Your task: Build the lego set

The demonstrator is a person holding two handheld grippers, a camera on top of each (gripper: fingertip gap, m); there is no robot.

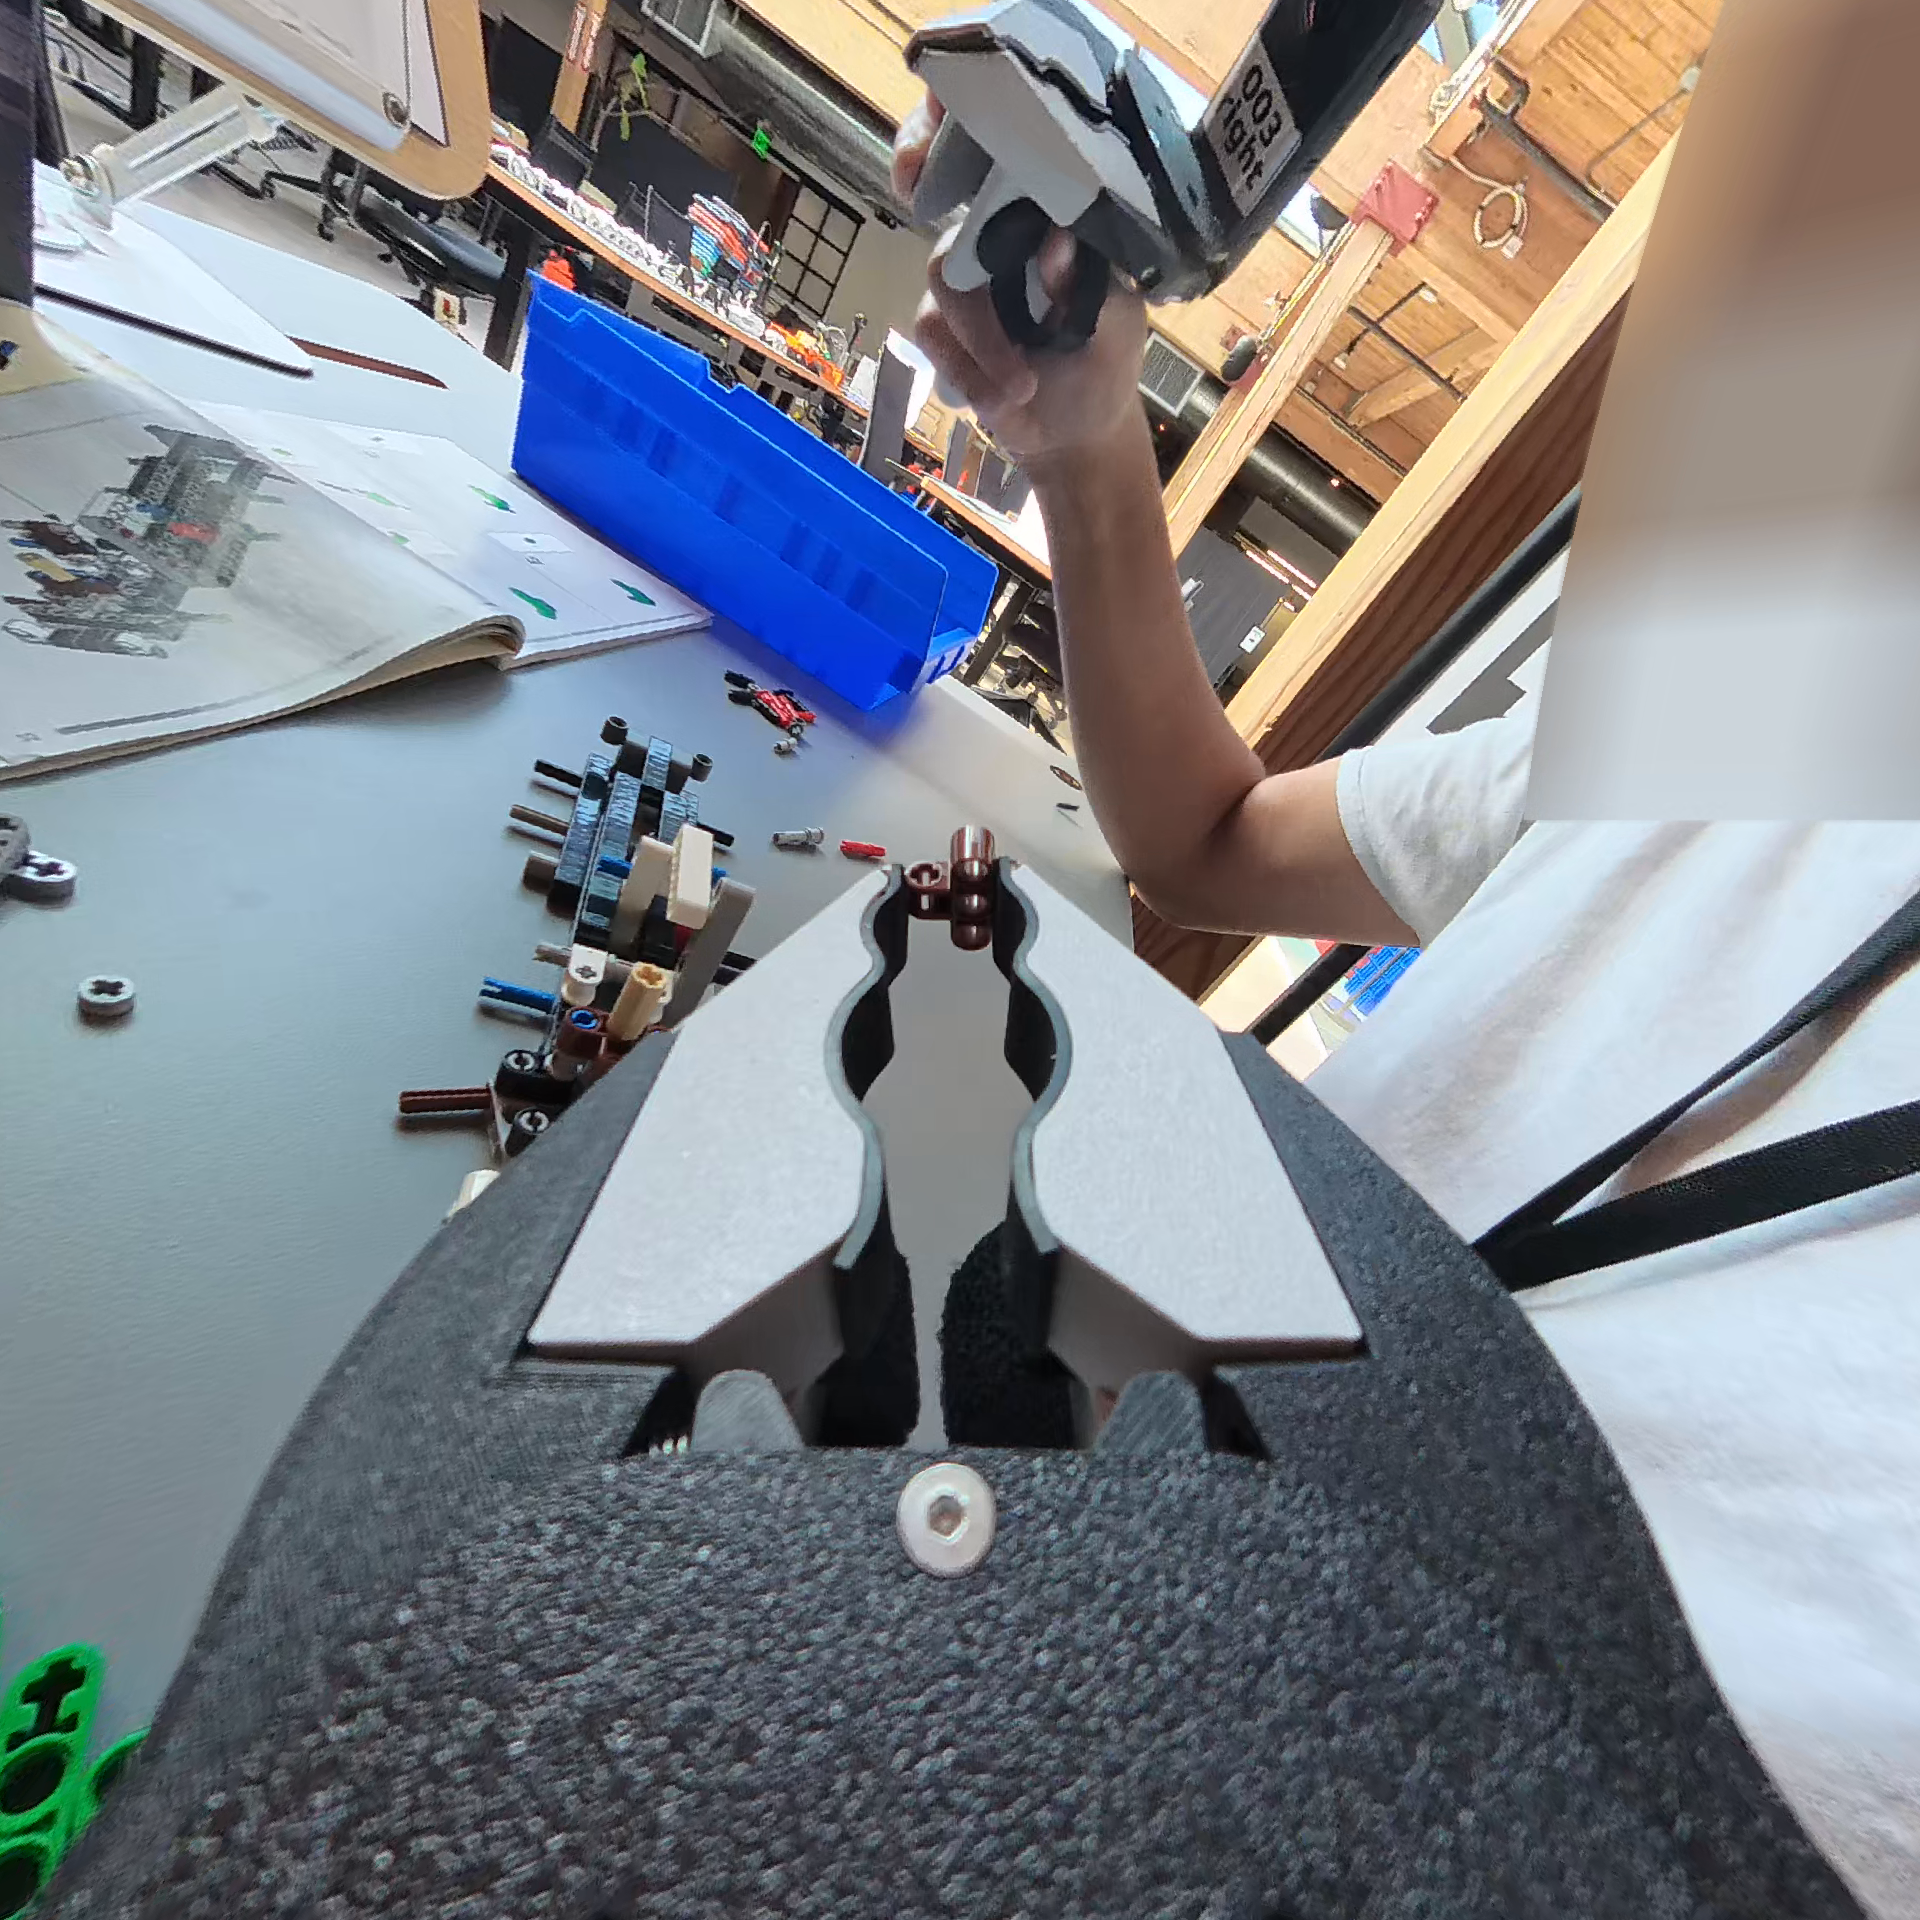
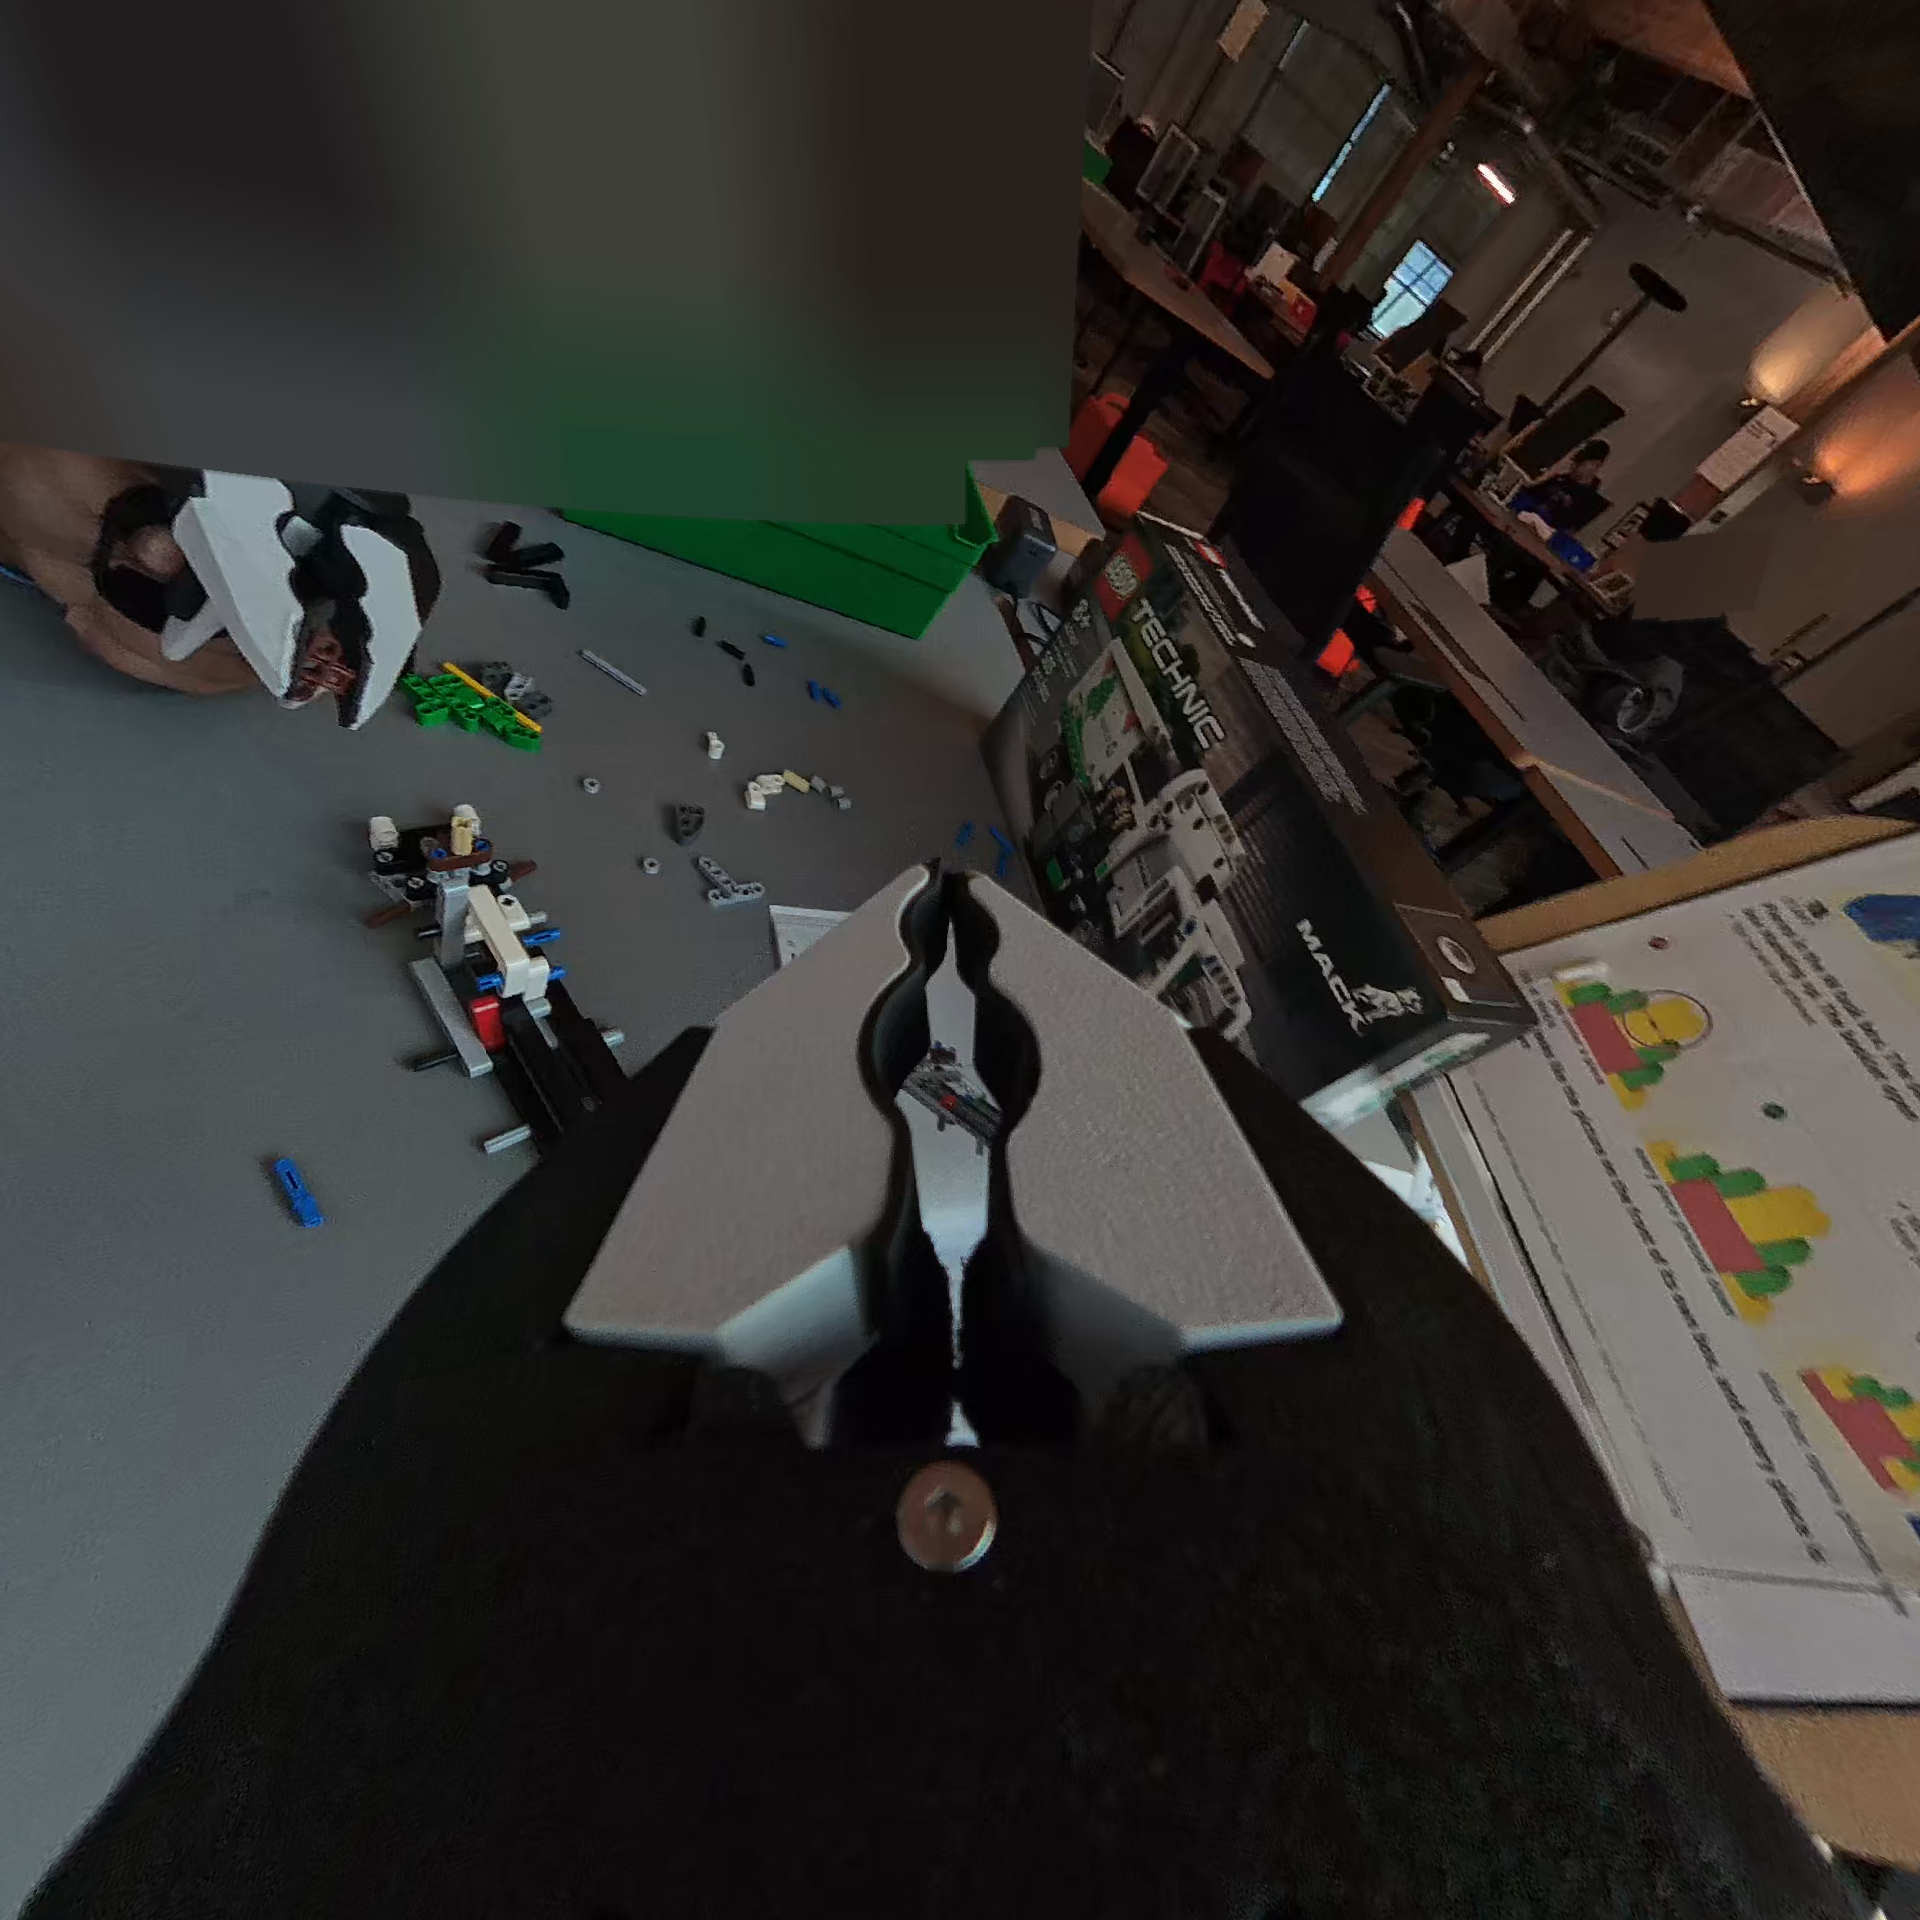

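Grey tabletop [image 1: 260,914] carries everything, and the layout reads as a working bench. At the far left in the left wrist view an open instruction booklet [image 1: 239,582] lies flat, presumably so the step stays in sight; its pages show drawings and green arrows, but I give no wording. Right of it stands a blue parts bin [image 1: 727,499], set at the far edge where it clears the working patch. Nearer, the half-built lego chassis [image 1: 634,883] lies on the table with loose pins and axles around it, and a green beam [image 1: 47,1756] sits at the near left corner.

At the centre, the left gripper [image 1: 951,883] is clamped on a small reddish-brown connector [image 1: 961,883], pinched at the very tips, likely so the piece stands clear for fitting to the chassis. High on the right, a hand [image 1: 1023,353] lifts the right gripper [image 1: 997,94] well above the table, probably out of the way; a label sits on its body.

From the right wrist view, the right gripper [image 2: 948,883] has its tips pressed together with nothing between them. Beyond it, the chassis [image 2: 488,956] lies on the left and the set's printed box [image 2: 1226,831] on the right; further right lies a sheet with coloured brick diagrams [image 2: 1714,1195].
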